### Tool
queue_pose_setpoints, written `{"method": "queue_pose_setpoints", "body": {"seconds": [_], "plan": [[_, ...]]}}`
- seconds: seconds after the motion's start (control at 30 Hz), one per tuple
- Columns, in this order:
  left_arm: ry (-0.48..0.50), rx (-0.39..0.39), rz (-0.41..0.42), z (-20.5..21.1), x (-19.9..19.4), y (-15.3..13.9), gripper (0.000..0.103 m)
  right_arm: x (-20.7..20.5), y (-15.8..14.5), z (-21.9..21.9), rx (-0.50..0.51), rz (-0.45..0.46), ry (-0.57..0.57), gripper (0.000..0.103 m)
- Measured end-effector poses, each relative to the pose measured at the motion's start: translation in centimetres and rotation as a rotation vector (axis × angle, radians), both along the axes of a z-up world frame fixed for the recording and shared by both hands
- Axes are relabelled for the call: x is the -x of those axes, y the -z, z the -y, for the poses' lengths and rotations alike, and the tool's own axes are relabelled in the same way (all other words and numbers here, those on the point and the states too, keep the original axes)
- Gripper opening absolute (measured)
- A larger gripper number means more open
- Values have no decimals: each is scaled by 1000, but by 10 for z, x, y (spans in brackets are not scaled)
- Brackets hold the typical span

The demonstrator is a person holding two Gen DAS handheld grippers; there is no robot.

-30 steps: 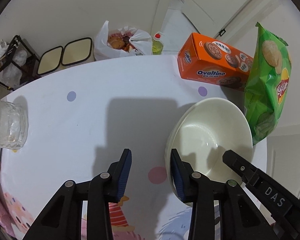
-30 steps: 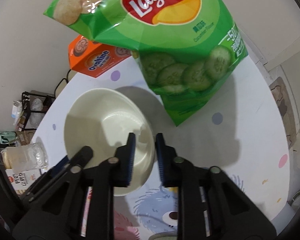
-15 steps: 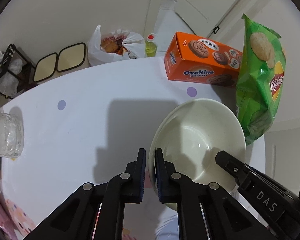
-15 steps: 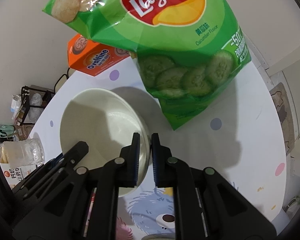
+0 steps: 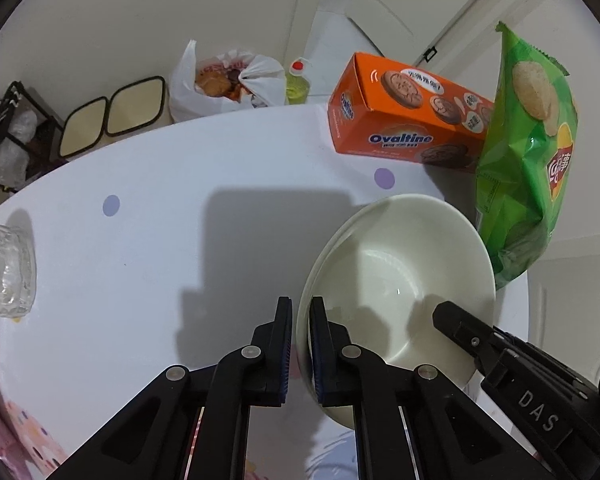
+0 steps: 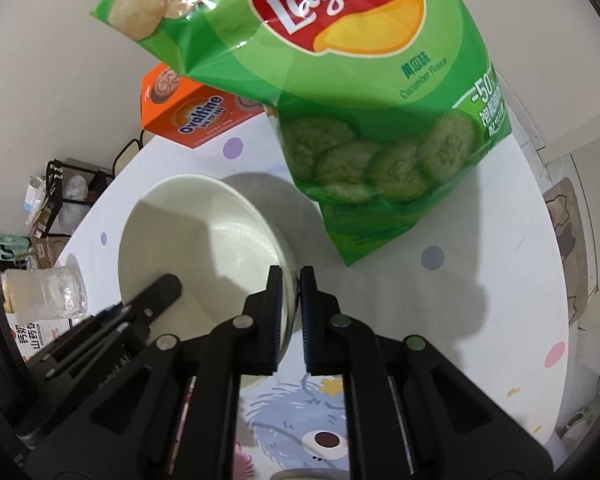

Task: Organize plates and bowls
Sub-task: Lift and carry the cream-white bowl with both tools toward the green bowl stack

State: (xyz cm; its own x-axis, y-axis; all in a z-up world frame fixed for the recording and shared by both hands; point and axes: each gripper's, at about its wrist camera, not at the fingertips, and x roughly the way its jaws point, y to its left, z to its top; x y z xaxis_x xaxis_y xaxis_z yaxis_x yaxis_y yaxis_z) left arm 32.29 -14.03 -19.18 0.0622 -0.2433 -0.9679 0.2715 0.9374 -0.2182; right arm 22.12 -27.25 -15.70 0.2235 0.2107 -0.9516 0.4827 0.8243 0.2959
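A cream bowl (image 5: 400,280) sits nested in a second one of the same colour on the white table (image 5: 140,240). My left gripper (image 5: 300,304) is shut on the bowl's left rim, one pad inside and one outside. In the right wrist view the same bowl (image 6: 204,248) has my right gripper (image 6: 291,274) shut on its right rim. Each gripper shows in the other's view: the right gripper (image 5: 444,312) over the bowl's right side, the left gripper (image 6: 168,284) over its left. Both point steeply down.
An orange Ovaltine box (image 5: 404,120) lies behind the bowl. A green Lay's bag (image 6: 340,80) stands close at its right, almost touching. A glass jar (image 5: 4,268) stands at the table's left edge. A plastic bag (image 5: 224,80) and a bottle (image 5: 298,84) are on the floor beyond.
My left gripper's jaws went from wide open beside the bowl to shut on its left rim. The right gripper's jaws narrowed onto the right rim.
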Motion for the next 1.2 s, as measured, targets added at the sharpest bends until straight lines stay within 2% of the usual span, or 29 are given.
{"method": "queue_pose_setpoints", "body": {"seconds": [0.23, 0.43, 0.67, 1.0, 1.2], "plan": [[12, 1, 21, 2, 1, -5, 5, -2, 0, -1, 17, -1, -15, 8], [12, 33, 3, -2, 4, -7, 5, 0, 1, 2, 5, -2, 8, 8], [1, 29, 10, -6, 9, -13, 4, 3, -2, -2, 3, -7, -14, 8], [-21, 37, 24, -17, 29, -37, 4, 15, -24, -10, 35, 16, -67, 8], [-33, 36, 48, -24, 54, -58, 5, 30, -43, -19, 72, 40, -105, 7]]}}
